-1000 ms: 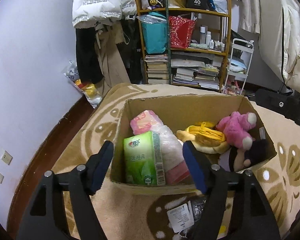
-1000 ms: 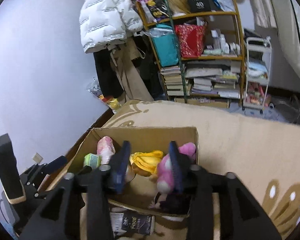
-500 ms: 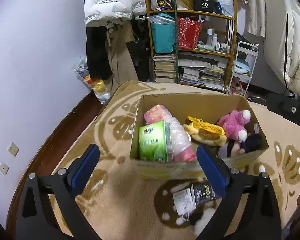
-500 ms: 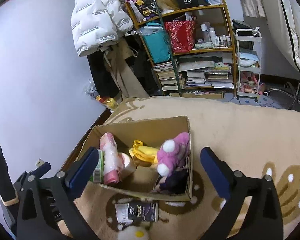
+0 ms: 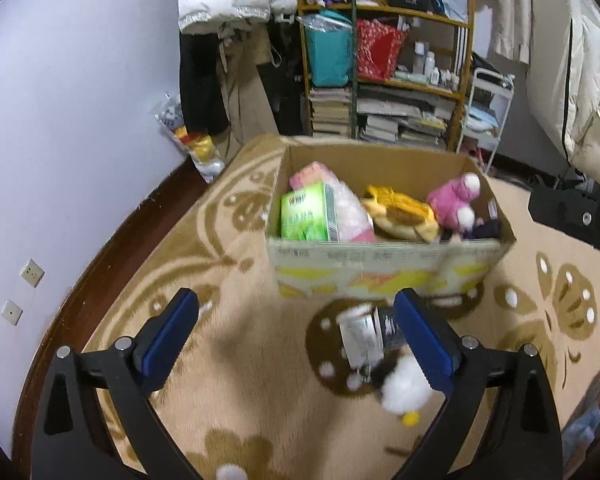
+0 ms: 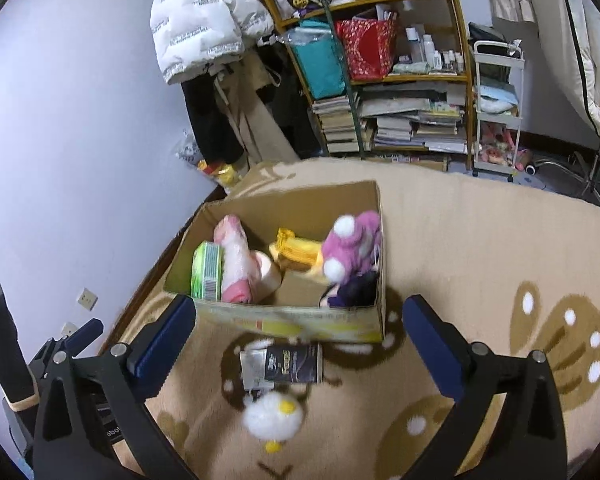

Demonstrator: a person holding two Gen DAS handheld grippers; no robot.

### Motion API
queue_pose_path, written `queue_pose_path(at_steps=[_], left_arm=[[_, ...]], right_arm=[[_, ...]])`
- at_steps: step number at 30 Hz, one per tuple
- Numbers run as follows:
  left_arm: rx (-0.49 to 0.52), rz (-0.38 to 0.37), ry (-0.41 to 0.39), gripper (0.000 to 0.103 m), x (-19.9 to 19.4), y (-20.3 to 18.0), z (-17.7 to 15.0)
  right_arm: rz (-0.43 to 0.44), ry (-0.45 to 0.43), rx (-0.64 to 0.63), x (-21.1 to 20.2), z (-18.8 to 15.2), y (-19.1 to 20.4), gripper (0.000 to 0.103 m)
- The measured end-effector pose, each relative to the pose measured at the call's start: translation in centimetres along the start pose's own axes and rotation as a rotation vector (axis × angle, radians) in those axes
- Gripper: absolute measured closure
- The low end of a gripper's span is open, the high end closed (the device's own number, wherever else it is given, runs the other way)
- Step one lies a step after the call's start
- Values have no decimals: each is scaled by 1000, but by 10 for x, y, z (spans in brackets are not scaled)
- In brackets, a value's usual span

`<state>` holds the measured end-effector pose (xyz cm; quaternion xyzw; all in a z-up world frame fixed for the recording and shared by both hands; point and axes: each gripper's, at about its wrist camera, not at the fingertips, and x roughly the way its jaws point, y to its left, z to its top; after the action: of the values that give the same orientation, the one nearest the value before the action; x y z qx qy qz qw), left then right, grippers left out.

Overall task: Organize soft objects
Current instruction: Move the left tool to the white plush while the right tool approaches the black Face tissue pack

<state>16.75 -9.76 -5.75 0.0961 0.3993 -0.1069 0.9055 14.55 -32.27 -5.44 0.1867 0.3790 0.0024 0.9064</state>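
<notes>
A cardboard box [image 5: 380,272] [image 6: 292,322] sits on the beige rug. It holds a green tissue pack [image 5: 306,218] [image 6: 206,264], a pink wrapped pack [image 5: 350,216] [image 6: 234,258], a yellow plush [image 5: 400,216] [image 6: 296,250], a pink plush [image 5: 454,202] [image 6: 354,246] and a dark plush [image 6: 356,290]. In front of the box lie a dark flat packet [image 5: 370,330] [image 6: 282,366] and a white plush chick [image 5: 404,394] [image 6: 272,418]. My left gripper [image 5: 296,336] is open and empty over the rug. My right gripper [image 6: 300,342] is open and empty above the packet and chick.
A bookshelf [image 5: 384,60] [image 6: 384,60] with books and bags stands behind the box. Coats [image 5: 220,12] hang at the back left. A white trolley [image 5: 486,108] [image 6: 498,108] stands right of the shelf. The purple wall [image 5: 60,140] runs along the left.
Both grippers have opened wide and pulled back from the box. The pink plush now lies in the box. The packet and white chick have come into view.
</notes>
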Motion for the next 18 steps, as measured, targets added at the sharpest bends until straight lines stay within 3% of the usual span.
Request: queue_pose_path(at_steps=[8, 18], left_arm=[[-4, -56, 21, 6, 2, -4, -25], [-2, -48, 61, 6, 29, -12, -49]], right_arm=[[-29, 87, 4, 4, -17, -3, 0], [-47, 192, 10, 33, -33, -12, 0]])
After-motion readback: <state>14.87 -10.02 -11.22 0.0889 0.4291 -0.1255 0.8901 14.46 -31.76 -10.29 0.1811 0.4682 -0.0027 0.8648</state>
